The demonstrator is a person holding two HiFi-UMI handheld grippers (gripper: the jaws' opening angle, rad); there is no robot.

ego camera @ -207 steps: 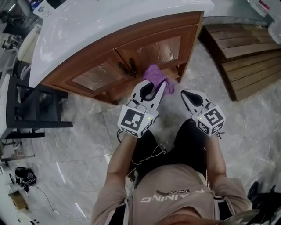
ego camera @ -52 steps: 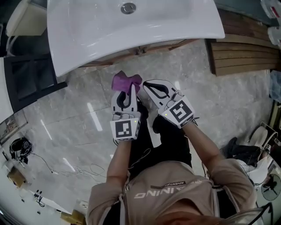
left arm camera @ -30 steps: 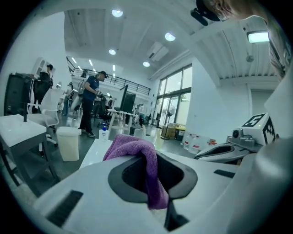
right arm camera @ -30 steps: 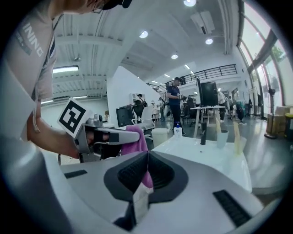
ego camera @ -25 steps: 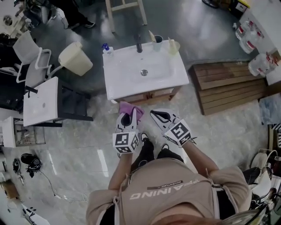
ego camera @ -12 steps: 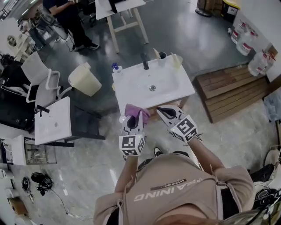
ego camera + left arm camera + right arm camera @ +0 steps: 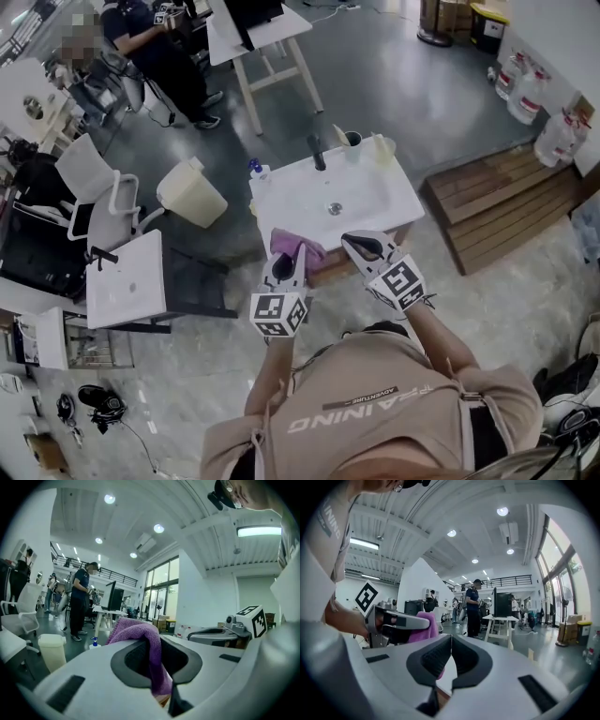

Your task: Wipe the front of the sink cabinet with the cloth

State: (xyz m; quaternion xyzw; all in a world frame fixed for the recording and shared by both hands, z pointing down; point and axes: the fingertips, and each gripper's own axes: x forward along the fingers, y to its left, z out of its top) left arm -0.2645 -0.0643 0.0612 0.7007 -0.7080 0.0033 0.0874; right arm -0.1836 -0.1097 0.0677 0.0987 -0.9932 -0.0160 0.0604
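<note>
A purple cloth (image 7: 298,248) is pinched in my left gripper (image 7: 287,262), which is shut on it and held up in front of the white sink (image 7: 335,199). The left gripper view shows the cloth (image 7: 140,639) draped over and between the shut jaws. My right gripper (image 7: 366,247) is level with the left one, to its right, shut with nothing in it. In the right gripper view its jaws meet, and the cloth (image 7: 425,626) shows beyond them in the left gripper. The wooden sink cabinet (image 7: 345,257) shows only as a strip under the basin, between the two grippers.
A faucet (image 7: 317,153), a spray bottle (image 7: 255,169) and cups stand on the sink's back edge. A cream bin (image 7: 191,192) and a second white basin (image 7: 126,278) are to the left, wooden pallets (image 7: 502,206) to the right. A person (image 7: 155,52) stands by a far table.
The head has risen from low by the cabinet doors to standing height, so the sink now lies far below. Both grippers came up and away from the cabinet front, the left still holding the cloth.
</note>
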